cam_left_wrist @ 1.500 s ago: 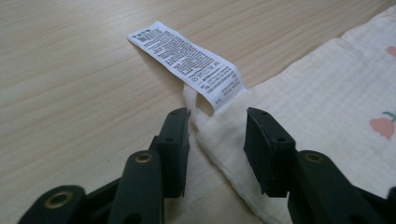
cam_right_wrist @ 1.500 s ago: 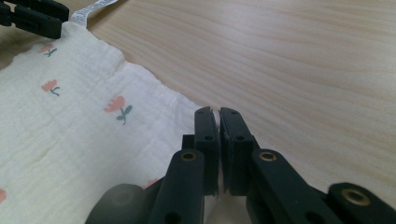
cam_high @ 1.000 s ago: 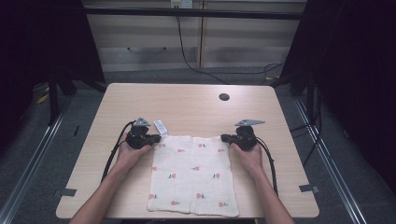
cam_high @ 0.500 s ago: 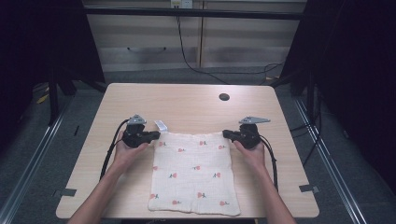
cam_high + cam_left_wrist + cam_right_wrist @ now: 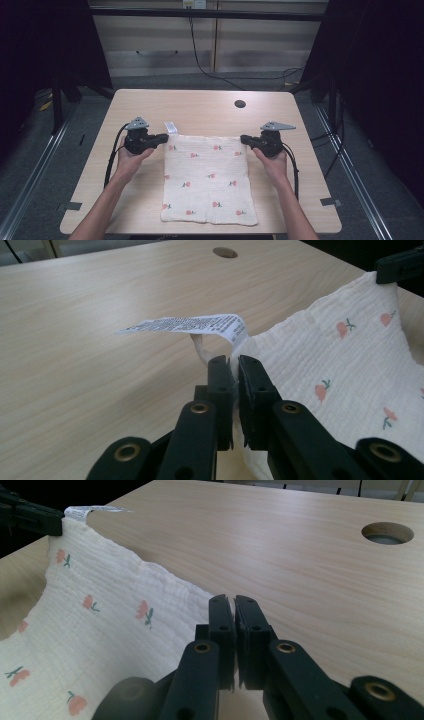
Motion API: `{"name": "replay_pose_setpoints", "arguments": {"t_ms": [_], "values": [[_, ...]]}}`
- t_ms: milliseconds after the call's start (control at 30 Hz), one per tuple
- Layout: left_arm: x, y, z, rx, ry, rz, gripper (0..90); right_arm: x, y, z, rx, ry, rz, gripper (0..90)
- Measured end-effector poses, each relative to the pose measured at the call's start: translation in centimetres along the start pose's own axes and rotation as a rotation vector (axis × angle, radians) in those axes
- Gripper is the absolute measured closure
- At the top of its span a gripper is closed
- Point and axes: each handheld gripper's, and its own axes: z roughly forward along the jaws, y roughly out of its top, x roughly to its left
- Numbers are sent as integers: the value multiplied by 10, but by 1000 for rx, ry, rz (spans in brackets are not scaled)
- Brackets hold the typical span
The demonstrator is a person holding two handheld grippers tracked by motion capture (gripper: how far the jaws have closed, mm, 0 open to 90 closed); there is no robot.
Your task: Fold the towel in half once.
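Observation:
A cream cloth (image 5: 207, 175) with small red flower prints lies spread on the wooden table (image 5: 200, 107). My left gripper (image 5: 162, 138) is shut on the cloth's far left corner (image 5: 250, 347), just beside the white care label (image 5: 190, 325) that sticks out there. My right gripper (image 5: 245, 139) is shut on the far right corner (image 5: 205, 605). Both far corners are raised off the table, so the far edge hangs between the grippers. The near part of the cloth rests on the wood. In each gripper view the other gripper shows at the opposite corner.
A round cable hole (image 5: 240, 104) sits in the table top toward the far right. Bare wood lies beyond the cloth and on both sides. Cables trail from both grippers along the person's forearms. Dark floor surrounds the table.
Both grippers have risen with the far corners of the cloth, lifting its far edge off the table. The near edge has slid slightly away from the person.

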Motion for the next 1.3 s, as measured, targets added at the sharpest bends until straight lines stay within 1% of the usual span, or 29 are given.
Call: {"name": "replay_pose_setpoints", "arguments": {"t_ms": [100, 167, 233, 367, 533, 633, 667, 700, 733, 833, 867, 900, 933, 967, 1033, 1067, 1100, 1167, 1233, 1300], "values": [[-2, 4, -4, -19, -4, 1, 848, 1, 3, -4, -16, 0, -2, 870], [-3, 7, -7, -34, -5, 9, 848, 1, 5, -7, -32, 3, -3, 870], [-5, 12, -9, -45, -5, 21, 847, 1, 8, -10, -50, 9, 5, 870], [-7, 17, -13, -67, -11, 29, 848, 3, 12, -14, -71, 14, 1, 871], [-9, 24, -22, -109, -21, 23, 848, 6, 17, -21, -96, 19, -8, 872], [-13, 30, -28, -136, -31, 31, 848, 9, 24, -27, -118, 33, -17, 871], [-15, 31, -31, -149, -46, 30, 848, 10, 26, -29, -129, 44, -24, 871], [-18, 34, -33, -162, -52, 36, 848, 12, 29, -32, -134, 53, -25, 871], [-19, 36, -35, -163, -51, 49, 848, 14, 32, -35, -147, 56, -33, 872], [-23, 40, -40, -185, -58, 67, 848, 17, 37, -41, -167, 62, -46, 871], [-24, 39, -40, -179, -57, 70, 848, 19, 37, -42, -165, 64, -47, 872], [-25, 38, -39, -169, -47, 72, 848, 19, 36, -42, -158, 65, -44, 871], [-24, 37, -37, -161, -54, 67, 848, 19, 34, -41, -151, 69, -42, 871], [-24, 35, -34, -158, -61, 50, 848, 19, 32, -41, -141, 69, -36, 871], [-25, 32, -28, -130, -57, 49, 848, 18, 26, -41, -129, 74, -29, 871], [-29, 30, -25, -118, -61, 53, 848, 18, 24, -41, -115, 75, -24, 871], [-31, 29, -24, -111, -60, 61, 848, 19, 21, -41, -98, 69, -33, 871], [-37, 29, -24, -89, -59, 97, 848, 20, 18, -43, -79, 69, -39, 871], [-40, 27, -27, -81, -62, 108, 848, 20, 17, -46, -78, 81, -29, 871], [-42, 24, -34, -86, -55, 110, 848, 21, 16, -54, -94, 94, -22, 871]]}}
